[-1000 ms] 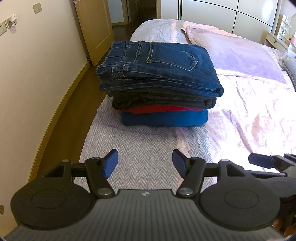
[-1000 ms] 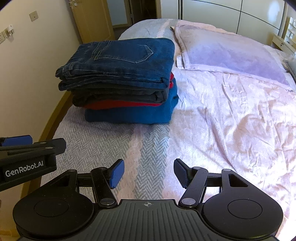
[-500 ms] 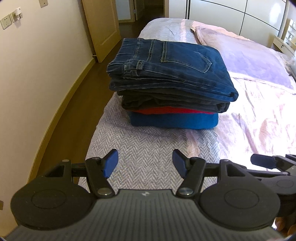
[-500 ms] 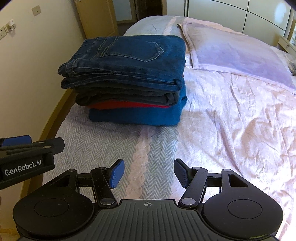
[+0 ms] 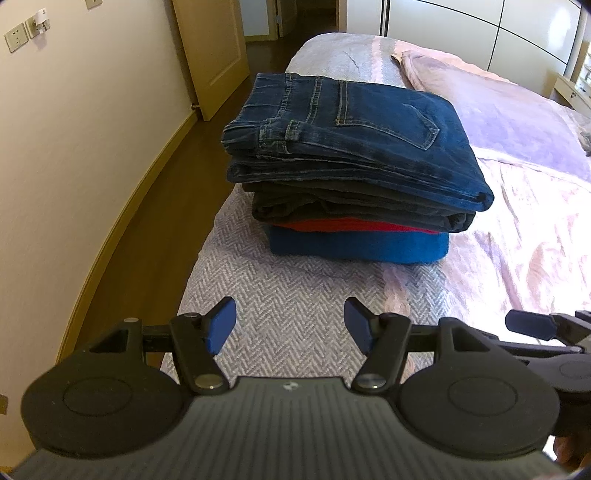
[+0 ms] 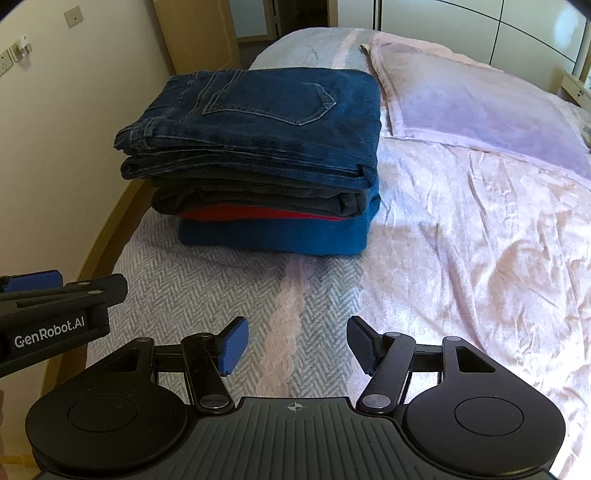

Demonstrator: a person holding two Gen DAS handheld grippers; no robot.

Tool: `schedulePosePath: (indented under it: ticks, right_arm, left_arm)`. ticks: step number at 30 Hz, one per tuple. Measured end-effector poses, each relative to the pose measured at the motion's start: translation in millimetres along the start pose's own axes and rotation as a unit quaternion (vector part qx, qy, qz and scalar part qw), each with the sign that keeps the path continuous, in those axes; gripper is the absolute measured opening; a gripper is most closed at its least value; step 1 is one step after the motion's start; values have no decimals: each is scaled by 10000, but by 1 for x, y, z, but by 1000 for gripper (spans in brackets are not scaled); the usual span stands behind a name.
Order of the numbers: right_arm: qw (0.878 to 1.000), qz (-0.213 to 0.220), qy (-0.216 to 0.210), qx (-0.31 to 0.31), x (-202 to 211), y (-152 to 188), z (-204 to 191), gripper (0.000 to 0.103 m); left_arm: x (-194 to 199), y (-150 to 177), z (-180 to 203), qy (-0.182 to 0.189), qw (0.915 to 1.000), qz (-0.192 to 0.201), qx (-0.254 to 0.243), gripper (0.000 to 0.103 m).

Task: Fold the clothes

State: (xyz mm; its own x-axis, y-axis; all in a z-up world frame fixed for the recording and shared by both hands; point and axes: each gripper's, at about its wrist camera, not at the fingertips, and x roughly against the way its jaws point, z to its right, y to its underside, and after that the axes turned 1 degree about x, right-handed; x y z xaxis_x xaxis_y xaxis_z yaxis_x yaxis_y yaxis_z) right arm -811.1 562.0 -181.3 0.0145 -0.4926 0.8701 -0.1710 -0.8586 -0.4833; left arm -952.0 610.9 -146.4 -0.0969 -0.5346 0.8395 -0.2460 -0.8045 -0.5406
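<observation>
A neat stack of folded clothes rests on the bed [image 5: 295, 291]. Dark blue jeans [image 5: 354, 136] lie on top, then a darker pair, a thin red garment [image 5: 351, 225] and a bright blue one [image 5: 354, 247] at the bottom. The same jeans [image 6: 258, 122] show in the right wrist view. My left gripper [image 5: 290, 325] hovers open over the herringbone cover, short of the stack, nothing between its fingers. My right gripper [image 6: 295, 345] is open too and empty, just right of the left one.
A lilac pillow [image 6: 480, 107] lies behind and right of the stack on the wrinkled pink sheet [image 6: 480, 240]. The bed's left edge drops to a wooden floor [image 5: 147, 221] along a cream wall [image 5: 74, 147]. A door [image 5: 210, 48] and white wardrobes [image 5: 461, 29] stand beyond.
Both grippers have drifted a little; the stack now sits further right and nearer in both views. Their jaws stay as wide as before and nothing was picked up.
</observation>
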Motion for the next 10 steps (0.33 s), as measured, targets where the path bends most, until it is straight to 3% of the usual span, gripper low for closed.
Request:
schedulePosePath:
  ticks: [10]
  right_arm:
    - [10000,-13,-21,31,-1,-2,-4,63]
  left_arm:
    - [5,-6,-5,-171,9997,187,43,61]
